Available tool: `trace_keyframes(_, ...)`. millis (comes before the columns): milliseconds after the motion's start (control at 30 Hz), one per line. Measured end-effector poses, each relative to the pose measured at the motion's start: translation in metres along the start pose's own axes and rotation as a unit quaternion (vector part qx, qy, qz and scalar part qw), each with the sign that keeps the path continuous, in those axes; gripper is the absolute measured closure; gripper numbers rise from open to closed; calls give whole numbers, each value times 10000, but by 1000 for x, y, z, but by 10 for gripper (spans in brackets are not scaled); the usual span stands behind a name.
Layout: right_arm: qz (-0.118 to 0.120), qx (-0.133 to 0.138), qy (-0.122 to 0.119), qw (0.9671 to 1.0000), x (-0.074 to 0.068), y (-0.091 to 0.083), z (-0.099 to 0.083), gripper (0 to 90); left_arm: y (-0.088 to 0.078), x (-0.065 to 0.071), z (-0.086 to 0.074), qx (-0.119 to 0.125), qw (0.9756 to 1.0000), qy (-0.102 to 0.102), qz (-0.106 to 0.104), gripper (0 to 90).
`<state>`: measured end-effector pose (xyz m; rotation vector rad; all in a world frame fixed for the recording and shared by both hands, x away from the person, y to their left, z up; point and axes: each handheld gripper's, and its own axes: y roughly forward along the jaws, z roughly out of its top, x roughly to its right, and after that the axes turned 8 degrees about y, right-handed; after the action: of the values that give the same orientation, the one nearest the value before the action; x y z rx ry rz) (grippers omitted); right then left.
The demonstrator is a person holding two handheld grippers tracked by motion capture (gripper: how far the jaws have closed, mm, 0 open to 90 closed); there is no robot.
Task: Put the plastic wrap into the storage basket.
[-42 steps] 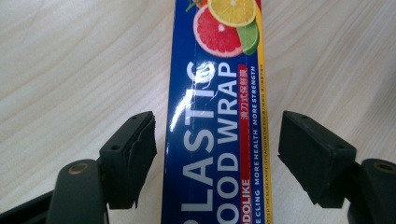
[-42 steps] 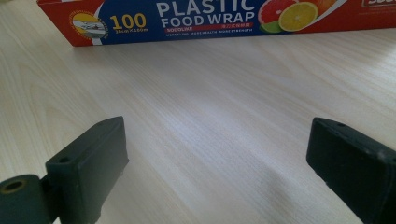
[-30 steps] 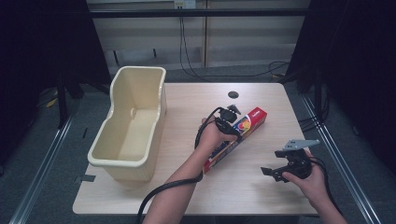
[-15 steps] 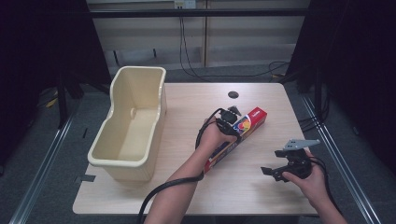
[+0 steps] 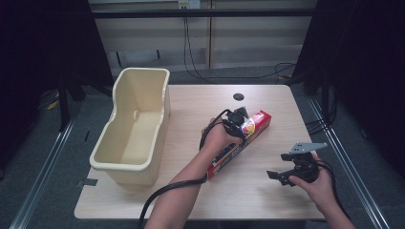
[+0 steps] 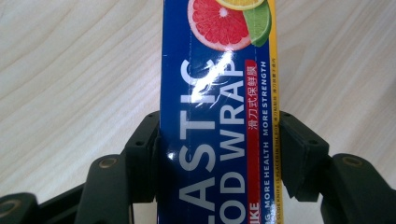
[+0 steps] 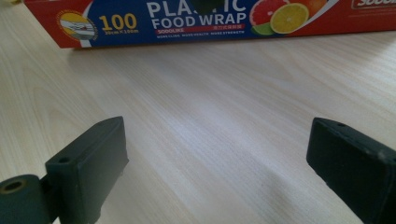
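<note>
grasp: left gripper jaws just closed onto plastic wrap box, pads on both long sides | box flat on table, right of cream bin, not lifted | right gripper wide, empty, right of box | left: lift, likely into bin

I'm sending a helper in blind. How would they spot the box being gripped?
On the wooden table, look right of the cream tub. The long food wrap box lies flat there, the left gripper shut on it. It is red and blue, with citrus slices printed on it.
</note>
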<state>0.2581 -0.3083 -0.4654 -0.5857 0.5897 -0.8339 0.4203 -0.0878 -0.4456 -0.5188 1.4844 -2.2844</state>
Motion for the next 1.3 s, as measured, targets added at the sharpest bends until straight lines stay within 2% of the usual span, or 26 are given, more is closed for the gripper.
trace_keyframes(100, 9, -13, -4, 10000, 1, 0, 0, 50, -8, -1, 0, -26, 9999, -124, -67, 411)
trace_keyframes(133, 12, -21, 17, 10000, 1, 0, 0, 50, -12, -1, 1, -111, 9998, -152, -108, 411)
trace_keyframes(300, 23, 0, 15, 10000, 1, 0, 0, 48, -34, -3, 1, -221, 9994, -200, -190, 412)
trace_keyframes(333, 23, 0, 15, 10000, 1, 0, 0, 48, -34, -3, 1, -221, 9994, -200, -190, 412)
trace_keyframes(367, 23, 11, -15, 10000, 1, 0, 0, 47, -37, -2, 1, -192, 9992, -297, -199, 412)
trace_keyframes(467, 27, 7, -16, 10000, 1, 0, 0, 46, -49, -3, 1, -235, 9993, -244, -143, 412)
trace_keyframes(600, 35, 12, 1, 10000, 0, 0, 0, 43, -61, -6, -1, -264, 9990, -348, -125, 412)
trace_keyframes(733, 53, 6, -11, 10000, 1, 1, 1, 39, -72, -9, -4, -350, 9988, -315, -157, 412)
trace_keyframes(767, 39, 14, -12, 10000, 0, 1, 1, 38, -75, -9, -5, -357, 9986, -375, -147, 412)
trace_keyframes(967, 61, -24, -12, 10000, 0, 3, 0, 27, -92, -12, -9, -326, 9983, -426, -219, 412)
trace_keyframes(1000, 74, -33, -1, 10000, 0, 3, 0, 27, -95, -12, -10, -281, 9980, -513, -235, 412)
trace_keyframes(1067, 96, -63, -10, 9999, 0, 3, 0, 27, -101, -14, -11, -247, 9980, -516, -266, 412)
trace_keyframes(1300, 89, -74, -9, 9999, 0, 3, 1, 27, -123, -17, -15, -218, 9978, -608, -152, 412)
